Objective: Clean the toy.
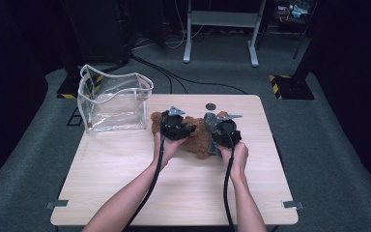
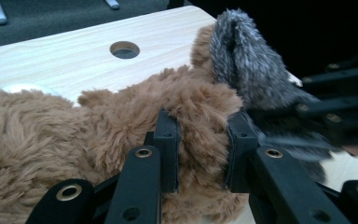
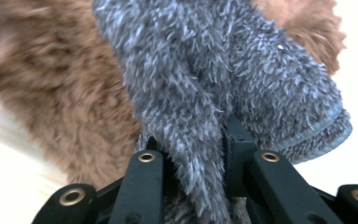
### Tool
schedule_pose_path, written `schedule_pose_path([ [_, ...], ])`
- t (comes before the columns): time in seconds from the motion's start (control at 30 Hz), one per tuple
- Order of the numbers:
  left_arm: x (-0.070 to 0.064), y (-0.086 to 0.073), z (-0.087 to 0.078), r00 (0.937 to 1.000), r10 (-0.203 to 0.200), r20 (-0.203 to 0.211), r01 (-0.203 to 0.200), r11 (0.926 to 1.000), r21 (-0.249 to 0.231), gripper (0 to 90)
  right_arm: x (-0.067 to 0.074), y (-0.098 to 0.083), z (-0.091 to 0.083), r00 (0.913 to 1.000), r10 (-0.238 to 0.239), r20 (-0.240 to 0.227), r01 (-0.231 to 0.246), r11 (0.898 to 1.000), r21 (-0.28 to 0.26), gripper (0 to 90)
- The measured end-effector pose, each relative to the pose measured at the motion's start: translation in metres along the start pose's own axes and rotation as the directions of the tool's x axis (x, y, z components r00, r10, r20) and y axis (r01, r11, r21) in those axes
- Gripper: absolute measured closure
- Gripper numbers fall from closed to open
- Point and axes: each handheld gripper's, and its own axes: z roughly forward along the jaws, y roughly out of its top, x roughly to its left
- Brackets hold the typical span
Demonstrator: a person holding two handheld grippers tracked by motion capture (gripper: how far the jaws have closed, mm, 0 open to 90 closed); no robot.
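- The brown plush toy (image 1: 196,137) lies on the counter (image 1: 125,169), about mid-width toward the far edge, with a grey fuzzy piece (image 1: 211,123) at its right end; whether that piece is sewn on or a separate cloth I cannot tell.
- The left tongs (image 2: 200,151) are clamped on a fold of brown fur, probably to pin the toy down while the other end is worked.
- The right tongs (image 3: 193,156) pinch a ridge of the grey fuzz, a hold that suits pulling or lifting that part.
- A clear pouch (image 1: 112,104) stands open-mouthed at the counter's far left corner, near the toy, likely ready to receive it.
- A round hole (image 1: 210,106) sits in the counter just beyond the toy.
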Motion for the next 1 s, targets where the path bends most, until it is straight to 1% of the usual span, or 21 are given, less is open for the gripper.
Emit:
schedule_pose_path([
  [0.03,-0.001,0.0,0.0,1.0,-0.006,0.003,0.006,1.0,-0.001,71.7,-0.002,0.0,0.001,0.9999,0.015,-0.002,-0.015,1.0,0.005,73.4],
  [0.07,-0.002,0.0,0.0,1.0,-0.009,0.003,0.009,1.0,0.001,71.7,-0.004,0.001,0.002,1.0,0.006,0.0,-0.006,1.0,-0.001,73.4],
  [0.1,-0.003,0.0,0.0,1.0,-0.006,0.0,0.006,1.0,0.003,71.7,-0.005,0.001,0.002,0.9999,0.013,0.006,-0.013,1.0,0.002,73.4],
  [0.13,-0.002,0.0,0.001,0.9999,-0.015,0.003,0.015,0.9999,0.001,71.7,-0.006,0.001,0.003,1.0,0.009,0.003,-0.009,1.0,-0.002,73.4],
  [0.17,-0.002,0.0,0.001,0.9992,-0.038,0.011,0.038,0.9993,0.002,71.7,-0.006,0.001,0.003,0.9999,0.008,0.007,-0.008,1.0,-0.003,73.4],
  [0.2,-0.003,0.0,0.001,0.999,-0.042,0.015,0.042,0.9991,0.003,71.7,-0.005,0.002,0.004,0.9999,0.008,0.012,-0.008,1.0,-0.001,73.4],
  [0.27,-0.004,0.0,0.001,0.9993,-0.034,0.013,0.034,0.9994,0.005,71.7,-0.006,0.002,0.005,0.9998,0.006,0.019,-0.006,1.0,-0.004,73.4],
  [0.33,-0.003,0.0,0.001,0.9993,-0.034,0.014,0.034,0.9994,0.0,71.6,-0.008,0.004,0.006,0.9997,0.01,0.024,-0.01,1.0,-0.003,73.4],
  [0.37,-0.002,0.0,0.0,0.9992,-0.038,0.008,0.038,0.9993,0.002,71.6,-0.009,0.004,0.007,0.9996,0.013,0.025,-0.012,1.0,-0.004,73.4],
  [0.43,0.001,0.0,0.0,0.9997,-0.02,-0.01,0.021,0.9998,0.008,71.5,-0.009,0.005,0.006,0.9996,0.023,0.015,-0.023,1.0,-0.008,73.3],
  [0.47,0.002,0.0,0.0,0.9997,-0.019,-0.017,0.019,0.9998,0.01,71.5,-0.007,0.005,0.003,0.9996,0.027,0.003,-0.027,1.0,-0.006,73.3],
  [0.53,0.007,0.0,-0.001,0.9995,-0.025,-0.02,0.025,0.9997,0.008,71.5,0.002,0.005,-0.007,0.9997,0.015,-0.02,-0.015,0.999,-0.033,73.2],
  [0.6,0.009,0.001,-0.001,0.9994,-0.028,-0.018,0.028,0.9996,0.006,71.6,0.013,0.007,-0.019,0.999,0.004,-0.045,-0.007,0.998,-0.062,73.2],
  [0.67,0.008,0.001,-0.001,0.9995,-0.025,-0.02,0.025,0.9997,0.005,71.5,0.024,0.01,-0.028,0.9963,-0.003,-0.086,-0.004,0.996,-0.089,73.3],
  [0.7,0.008,0.0,-0.001,0.9995,-0.027,-0.019,0.027,0.9996,0.004,71.5,0.029,0.012,-0.03,0.9941,-0.02,-0.106,0.009,0.995,-0.1,73.2],
  [0.77,0.009,0.0,-0.002,0.9995,-0.027,-0.016,0.027,0.9996,0.003,71.5,0.039,0.015,-0.029,0.9907,-0.034,-0.132,0.023,0.996,-0.087,73.3],
  [0.8,0.009,-0.001,-0.002,0.9993,-0.034,-0.016,0.034,0.9994,0.001,71.5,0.042,0.017,-0.025,0.9913,-0.038,-0.126,0.029,0.997,-0.073,73.3],
  [0.9,0.011,-0.002,-0.004,0.9995,-0.024,-0.02,0.024,0.9997,0.006,71.6,0.045,0.019,-0.011,0.9896,-0.033,-0.14,0.026,0.998,-0.049,73.2],
  [0.93,0.012,-0.002,-0.004,0.9996,-0.023,-0.016,0.023,0.9997,0.004,71.6,0.044,0.02,-0.008,0.9901,-0.037,-0.136,0.031,0.999,-0.045,73.4],
  [0.97,0.013,-0.003,-0.005,0.9996,-0.022,-0.018,0.022,0.9997,0.007,71.6,0.044,0.02,-0.007,0.9918,-0.033,-0.123,0.028,0.999,-0.036,73.4],
  [1.0,0.014,-0.003,-0.005,0.9996,-0.025,-0.016,0.025,0.9997,0.003,71.6,0.042,0.02,-0.006,0.9932,-0.041,-0.108,0.038,0.999,-0.036,73.5],
])
